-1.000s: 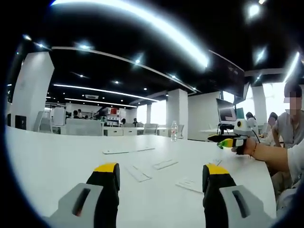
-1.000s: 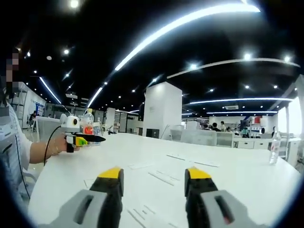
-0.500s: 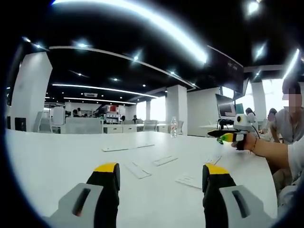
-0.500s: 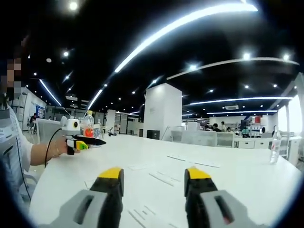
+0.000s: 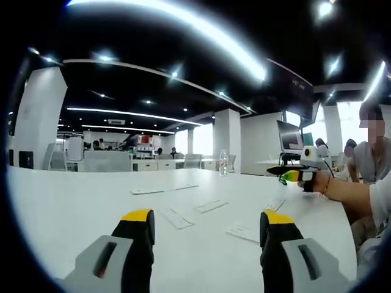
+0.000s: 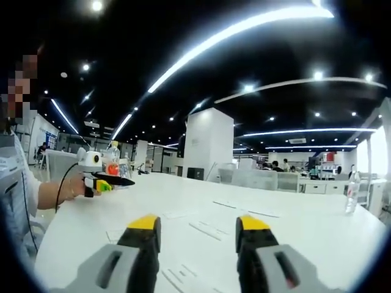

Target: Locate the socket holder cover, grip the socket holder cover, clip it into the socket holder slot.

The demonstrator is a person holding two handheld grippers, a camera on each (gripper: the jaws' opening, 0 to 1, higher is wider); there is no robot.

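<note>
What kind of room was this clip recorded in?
Most likely an open-plan office: a big white table, rows of desks and chairs behind it, monitors on stands, and long strip lights on a dark ceiling.

Several flat strips [image 5: 177,220] lie scattered on the table [image 5: 61,207] ahead of my left gripper [image 5: 208,221], with my right gripper [image 5: 287,176] off to its right. A water bottle [image 5: 223,165] stands at the table's far edge, behind the strips.

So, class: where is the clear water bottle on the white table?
In the left gripper view the water bottle stands upright at the white table's far edge, right of centre; in the right gripper view it stands far right.
</note>
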